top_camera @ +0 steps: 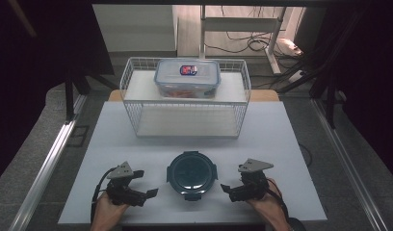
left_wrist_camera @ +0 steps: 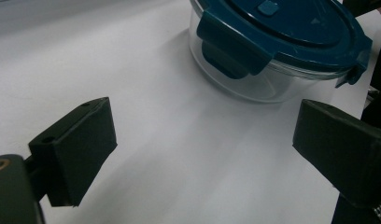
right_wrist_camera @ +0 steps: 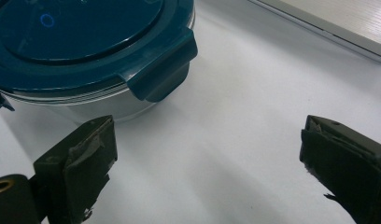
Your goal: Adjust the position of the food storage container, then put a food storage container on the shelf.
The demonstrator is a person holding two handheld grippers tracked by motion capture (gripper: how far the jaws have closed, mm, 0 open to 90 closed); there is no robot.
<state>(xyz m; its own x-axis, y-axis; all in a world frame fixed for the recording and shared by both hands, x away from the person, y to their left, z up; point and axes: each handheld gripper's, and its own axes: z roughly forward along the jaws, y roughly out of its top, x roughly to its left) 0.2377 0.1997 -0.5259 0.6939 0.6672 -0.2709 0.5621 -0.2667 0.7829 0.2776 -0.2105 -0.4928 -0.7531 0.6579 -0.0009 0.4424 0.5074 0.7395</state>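
A round glass container (top_camera: pixel 191 175) with a dark blue clip-on lid (top_camera: pixel 191 172) is sitting on the white desk (top_camera: pixel 281 144), near the front edge and midway between the two grippers. The lid is lying flat on the container, and its side clips are hanging down over the glass wall.

The left gripper (top_camera: pixel 147 194) is resting low over the desk to the left of the container, pointing toward it. Its jaws are standing wide apart with nothing between them. In the left gripper view, bare desk is showing between the two black pads (left_wrist_camera: pixel 79 149), and the container (left_wrist_camera: pixel 272 51) is lying beyond them, apart from both.

The right gripper (top_camera: pixel 227 190) is sitting to the right of the container, also pointing inward. Its jaws are likewise standing wide and are gripping nothing. In the right gripper view, the container (right_wrist_camera: pixel 86 51) is appearing at the upper left, just beyond the left pad (right_wrist_camera: pixel 81 161) and not touching it; one lid clip (right_wrist_camera: pixel 163 65) is facing the camera.

A hand (top_camera: pixel 108 211) is holding each gripper from the bottom of the high view.

Farther back on the desk, a white wire basket (top_camera: pixel 185 113) is standing. A rectangular clear box (top_camera: pixel 187 77) with a lid is resting on the basket's upper level, well apart from the round container.
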